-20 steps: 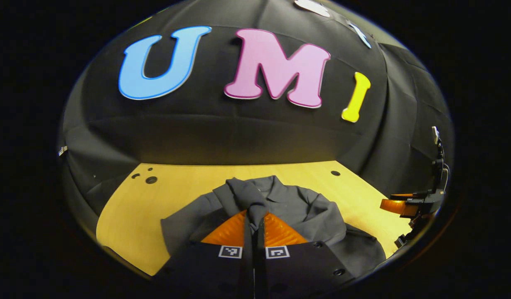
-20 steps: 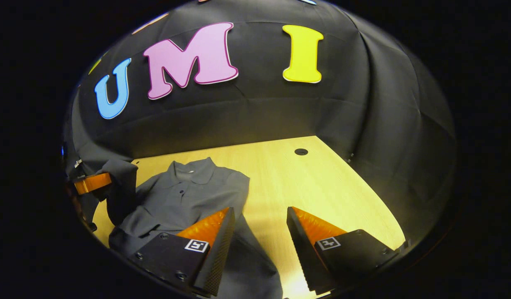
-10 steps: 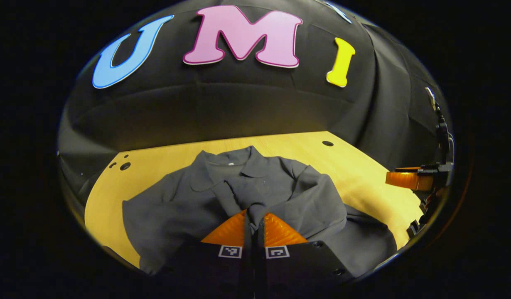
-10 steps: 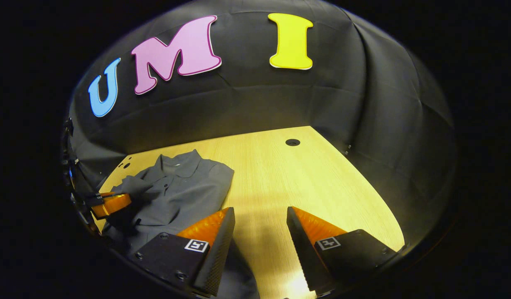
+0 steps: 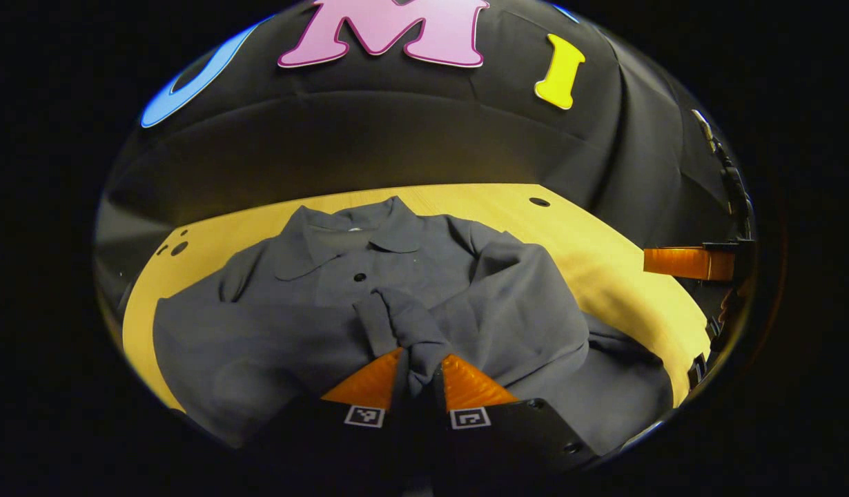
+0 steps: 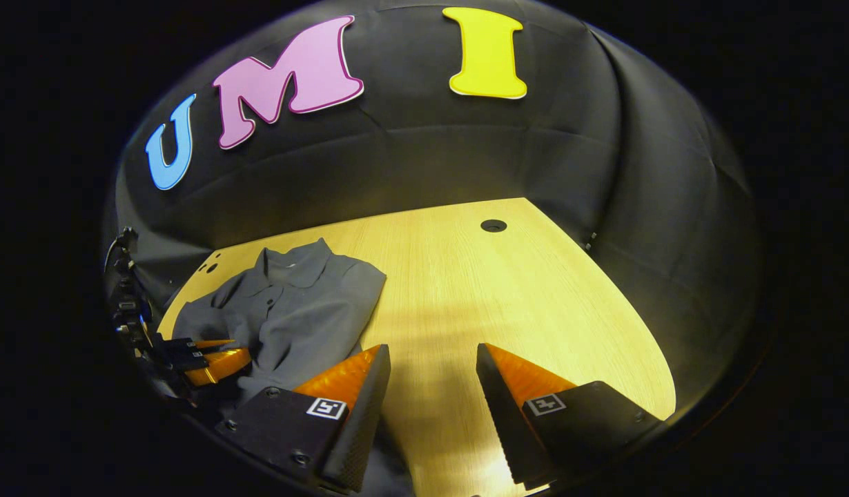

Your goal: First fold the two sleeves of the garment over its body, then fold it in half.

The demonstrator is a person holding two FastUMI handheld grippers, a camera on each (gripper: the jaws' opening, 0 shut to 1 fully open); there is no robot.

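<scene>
Sleeve [image 5: 405,324] end inside left gripper [image 5: 417,369]

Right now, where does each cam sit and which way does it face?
Left gripper view: rides the left tool, low over the shirt, facing the booth wall; own fingers pinch a sleeve.
Right gripper view: rides the right tool, above bare table; own fingers apart.
Shared: shirt, table, each other's tool.

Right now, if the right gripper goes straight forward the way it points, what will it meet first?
Probably nothing but the bare wooden table: the open right gripper aims at it. The grey shirt lies off to its left, and the booth wall stands beyond. Depth is uncertain.
</scene>
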